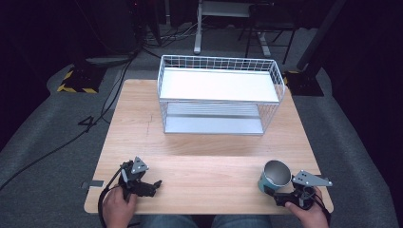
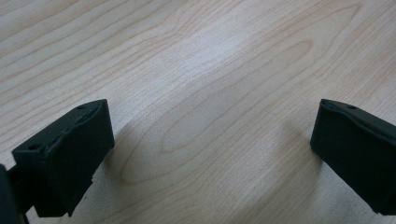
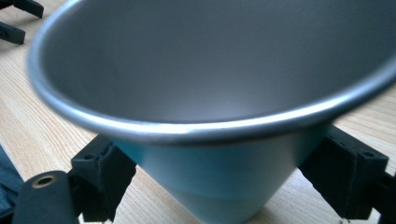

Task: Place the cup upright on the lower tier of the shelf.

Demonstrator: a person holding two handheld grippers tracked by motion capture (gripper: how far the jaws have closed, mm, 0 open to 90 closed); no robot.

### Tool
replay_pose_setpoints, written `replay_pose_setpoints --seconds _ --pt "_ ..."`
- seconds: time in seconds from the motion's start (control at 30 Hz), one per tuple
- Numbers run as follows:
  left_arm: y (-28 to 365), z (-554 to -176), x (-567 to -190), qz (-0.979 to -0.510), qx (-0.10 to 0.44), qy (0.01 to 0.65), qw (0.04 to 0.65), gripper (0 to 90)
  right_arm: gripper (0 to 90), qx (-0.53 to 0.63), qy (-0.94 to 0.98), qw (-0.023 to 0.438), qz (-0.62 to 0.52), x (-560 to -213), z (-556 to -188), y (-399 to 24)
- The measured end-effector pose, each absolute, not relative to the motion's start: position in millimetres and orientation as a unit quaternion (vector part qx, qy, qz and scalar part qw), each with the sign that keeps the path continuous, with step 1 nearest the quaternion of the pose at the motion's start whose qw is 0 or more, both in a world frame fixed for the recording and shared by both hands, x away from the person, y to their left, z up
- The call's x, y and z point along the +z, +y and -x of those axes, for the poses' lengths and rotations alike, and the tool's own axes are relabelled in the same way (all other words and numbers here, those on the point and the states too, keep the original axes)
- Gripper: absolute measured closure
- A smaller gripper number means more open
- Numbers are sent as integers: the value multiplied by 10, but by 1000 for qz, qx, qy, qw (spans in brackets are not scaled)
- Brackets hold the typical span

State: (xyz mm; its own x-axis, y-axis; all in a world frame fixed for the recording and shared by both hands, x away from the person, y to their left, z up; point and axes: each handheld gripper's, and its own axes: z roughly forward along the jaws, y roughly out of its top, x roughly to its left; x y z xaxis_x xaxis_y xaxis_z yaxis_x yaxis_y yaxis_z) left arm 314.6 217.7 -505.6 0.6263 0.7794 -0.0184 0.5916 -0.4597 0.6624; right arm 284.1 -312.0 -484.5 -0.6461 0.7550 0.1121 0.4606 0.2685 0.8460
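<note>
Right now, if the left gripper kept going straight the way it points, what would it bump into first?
Probably just the light wooden table: the open left gripper points slightly down at bare wood, with nothing between its jaws. Depth is hard to judge.

- A light wooden desk (image 1: 199, 156) with visible grain.
- A white wire rack (image 1: 219, 95) stands at the far middle of the desk, with a white top shelf and a grey lower shelf.
- Grey carpet (image 1: 43, 137) surrounds the desk.
- Black cables (image 1: 71, 137) trail across the floor at the left.
- A yellow-and-black striped base (image 1: 78, 80) sits beyond the desk's far left corner.
</note>
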Motion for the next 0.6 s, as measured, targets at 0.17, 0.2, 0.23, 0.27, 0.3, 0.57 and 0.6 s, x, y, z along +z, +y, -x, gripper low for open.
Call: replay_pose_setpoints --seconds 0.17,0.2,0.23,0.27,0.3,0.57,0.6 --pt "2177 -3146 -5056 -842 145 407 323 0 203 456 783 163 -392 -4866 -2856 -3087" --pt "2177 -3146 -5056 -842 145 407 323 0 203 456 783 163 -392 -4866 -2856 -3087" --pt "2178 -3146 -5056 -842 145 407 323 0 204 452 783 161 -397 -4855 -2854 -3094" --pt "2178 -3146 -5056 -842 145 407 323 0 204 452 783 161 -397 -4855 -2854 -3094" --pt "2178 -3146 -5056 -842 145 407 323 0 205 451 784 159 -397 -4848 -2854 -3098" --pt "2178 -3146 -5056 -842 145 407 323 0 208 461 779 166 -392 -4764 -2838 -3121" --pt "2178 -3146 -5056 -842 145 407 323 0 208 462 779 169 -389 -4743 -2839 -3116"
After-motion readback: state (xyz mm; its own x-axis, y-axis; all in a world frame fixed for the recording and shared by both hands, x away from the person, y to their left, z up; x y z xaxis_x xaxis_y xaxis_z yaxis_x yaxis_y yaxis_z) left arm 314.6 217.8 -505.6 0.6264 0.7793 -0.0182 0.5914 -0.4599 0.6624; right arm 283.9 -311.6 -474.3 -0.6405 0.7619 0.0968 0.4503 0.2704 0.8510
